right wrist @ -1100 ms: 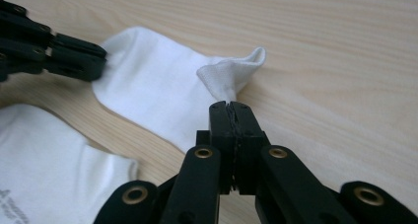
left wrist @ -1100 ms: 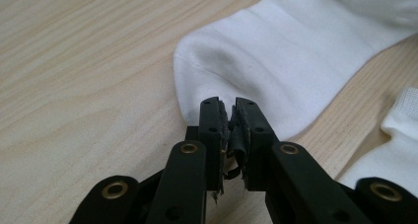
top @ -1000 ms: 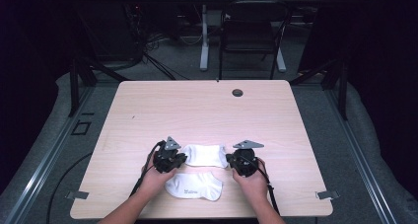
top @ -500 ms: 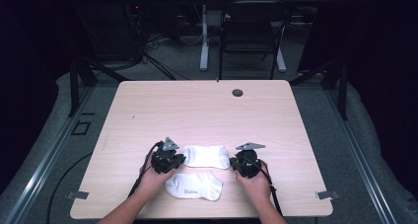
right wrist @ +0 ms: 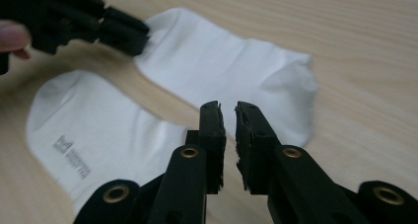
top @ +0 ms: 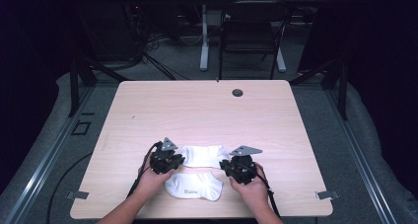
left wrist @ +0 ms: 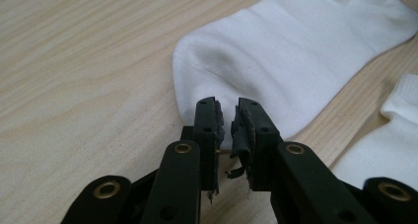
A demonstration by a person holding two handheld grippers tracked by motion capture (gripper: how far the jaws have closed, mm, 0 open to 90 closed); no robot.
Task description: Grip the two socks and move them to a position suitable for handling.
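Two white ankle socks lie flat near the table's front edge: the far sock [top: 202, 155] [left wrist: 296, 51] [right wrist: 222, 61] and the near sock [top: 194, 185] [right wrist: 98, 130], which has grey print. My left gripper [top: 178, 160] [left wrist: 227, 116] sits at the far sock's left end, tips over its edge. Its jaws have just been opening and stand slightly apart with nothing pinched. My right gripper [top: 225, 165] [right wrist: 227, 116] hovers by the far sock's right end. Its jaws have also just been opening, and the narrow gap between them is empty.
The light wooden table [top: 207, 110] has a round cable hole [top: 237, 92] near its far edge. A dark chair [top: 251, 36] and desk legs stand beyond it. Metal clips [top: 327, 195] mark the near corners. Both hands rest close to the front edge.
The right gripper has shifted slightly toward the near edge. The far sock lies a little flatter and longer. The left gripper has stayed put.
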